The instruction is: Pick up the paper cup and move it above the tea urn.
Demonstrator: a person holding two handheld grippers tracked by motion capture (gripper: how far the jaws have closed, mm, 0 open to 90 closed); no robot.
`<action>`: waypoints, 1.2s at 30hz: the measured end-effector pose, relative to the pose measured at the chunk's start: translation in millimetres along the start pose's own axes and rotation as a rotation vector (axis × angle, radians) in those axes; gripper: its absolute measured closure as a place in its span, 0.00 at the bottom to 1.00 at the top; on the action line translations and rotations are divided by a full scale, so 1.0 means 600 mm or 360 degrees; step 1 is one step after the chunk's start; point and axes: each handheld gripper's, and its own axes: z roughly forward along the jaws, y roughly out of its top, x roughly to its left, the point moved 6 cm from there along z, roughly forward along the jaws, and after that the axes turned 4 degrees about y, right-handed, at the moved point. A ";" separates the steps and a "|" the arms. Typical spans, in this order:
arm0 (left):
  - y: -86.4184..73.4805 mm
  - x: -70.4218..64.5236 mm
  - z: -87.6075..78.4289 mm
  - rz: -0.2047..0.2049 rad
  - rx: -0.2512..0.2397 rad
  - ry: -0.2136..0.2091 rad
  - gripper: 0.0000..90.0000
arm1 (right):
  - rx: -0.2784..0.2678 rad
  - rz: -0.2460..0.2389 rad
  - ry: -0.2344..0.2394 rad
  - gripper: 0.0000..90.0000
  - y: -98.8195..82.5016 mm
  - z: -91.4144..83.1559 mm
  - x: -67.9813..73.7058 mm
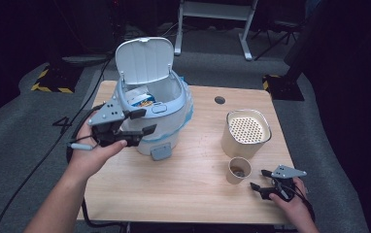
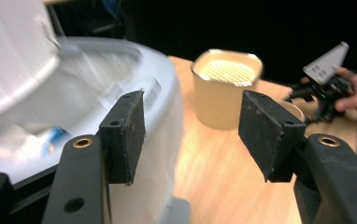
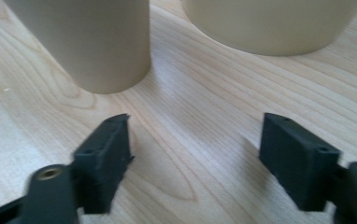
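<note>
Starting at the left side: the left claw (image 1: 142,122) is hovering right up against the white bin (image 1: 166,124), held in the person's left hand (image 1: 93,155). Its jaws are spread with nothing between them. In the left gripper view the pads (image 2: 129,135) sit wide apart, with the bin's curved wall (image 2: 120,84) just behind the left-hand one, pretty blurry there. The bin's lid (image 1: 143,59) is flipped up behind the claw, and you can see a blue and white packet (image 1: 140,98) lying inside, just beyond the claw tips.

Moving right across the tabletop (image 1: 193,184), there's a cream container (image 1: 245,133) with a perforated top, well apart from the left claw and closer to the right one. Just in front of it stands a small paper cup (image 1: 238,170), with something dark at the bottom, can't tell what.

Then the right claw (image 1: 259,179), low over the tabletop in the person's right hand (image 1: 293,204), pointing at the cup and just beside it, not touching. Its jaws are also spread and empty: in the right gripper view the cup (image 3: 85,42) stands just ahead of the left-hand pad (image 3: 106,154), the cream container (image 3: 272,23) farther ahead on the other side, bare wood (image 3: 200,140) in between.
</note>
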 end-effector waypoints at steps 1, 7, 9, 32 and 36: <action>-0.010 -0.005 0.000 -0.0002 0.0013 -0.0010 0.46 | 0.0001 -0.0001 0.0004 0.25 0.000 0.000 0.000; -0.071 -0.031 0.012 0.0029 0.0118 -0.0011 0.42 | 0.0014 -0.0034 0.0046 0.20 -0.004 -0.002 0.003; -0.092 -0.035 0.019 0.0022 0.0148 -0.0022 0.41 | 0.0024 -0.0044 0.0057 0.18 -0.004 -0.002 0.005; -0.284 -0.039 0.081 -0.0060 0.0465 0.0021 0.37 | 0.0054 -0.0052 0.0103 0.19 -0.008 -0.009 0.019; -0.306 -0.035 0.089 -0.0113 0.0553 0.0039 0.36 | 0.0073 -0.0042 0.0137 0.22 -0.006 -0.011 0.024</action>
